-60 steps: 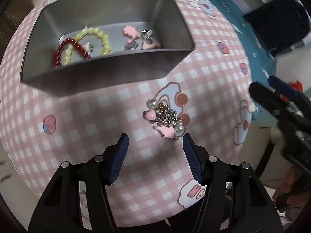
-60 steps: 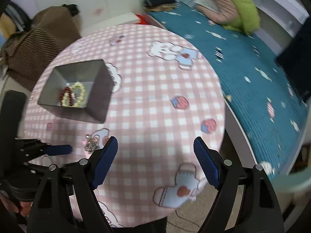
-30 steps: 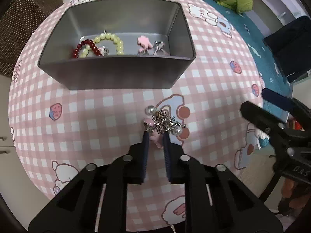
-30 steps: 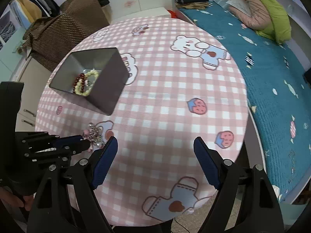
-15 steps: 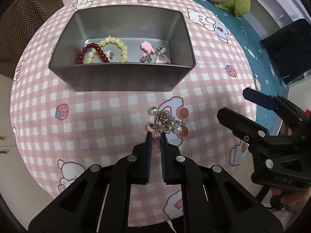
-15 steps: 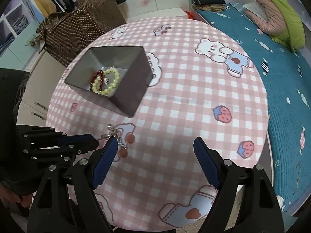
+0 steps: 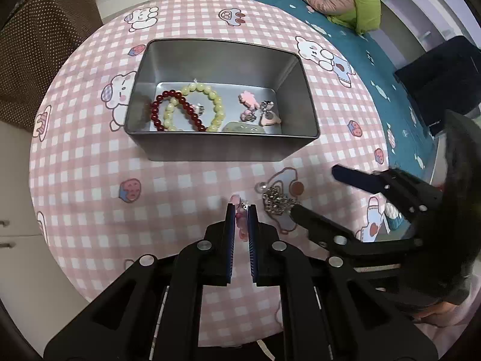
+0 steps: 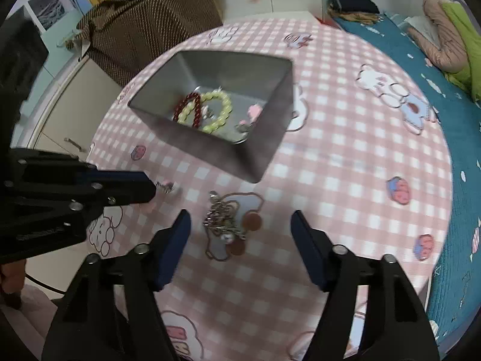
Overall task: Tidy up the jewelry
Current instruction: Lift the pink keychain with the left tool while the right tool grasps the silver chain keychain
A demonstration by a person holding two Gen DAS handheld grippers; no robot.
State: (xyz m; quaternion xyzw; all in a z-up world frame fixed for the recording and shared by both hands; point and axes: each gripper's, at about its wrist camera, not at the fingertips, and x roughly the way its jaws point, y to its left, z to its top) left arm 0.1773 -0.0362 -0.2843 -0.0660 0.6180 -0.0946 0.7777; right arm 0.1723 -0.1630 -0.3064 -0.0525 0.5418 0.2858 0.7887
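Since a second ago the left gripper (image 7: 240, 210) has lifted a small pink earring (image 7: 241, 221), pinched between its pads, off the silver chain (image 7: 278, 202). The right gripper (image 8: 240, 225) is now over that chain, jaws closing, not touching it. The metal tin (image 7: 210, 150), farther off, holds two bead bracelets.

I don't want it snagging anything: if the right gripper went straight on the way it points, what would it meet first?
Probably the tangled silver chain with pearls, lying on the pink checked tablecloth between the right gripper's closing fingers; depth is hard to judge.

No legible text or labels anywhere (cartoon prints only)
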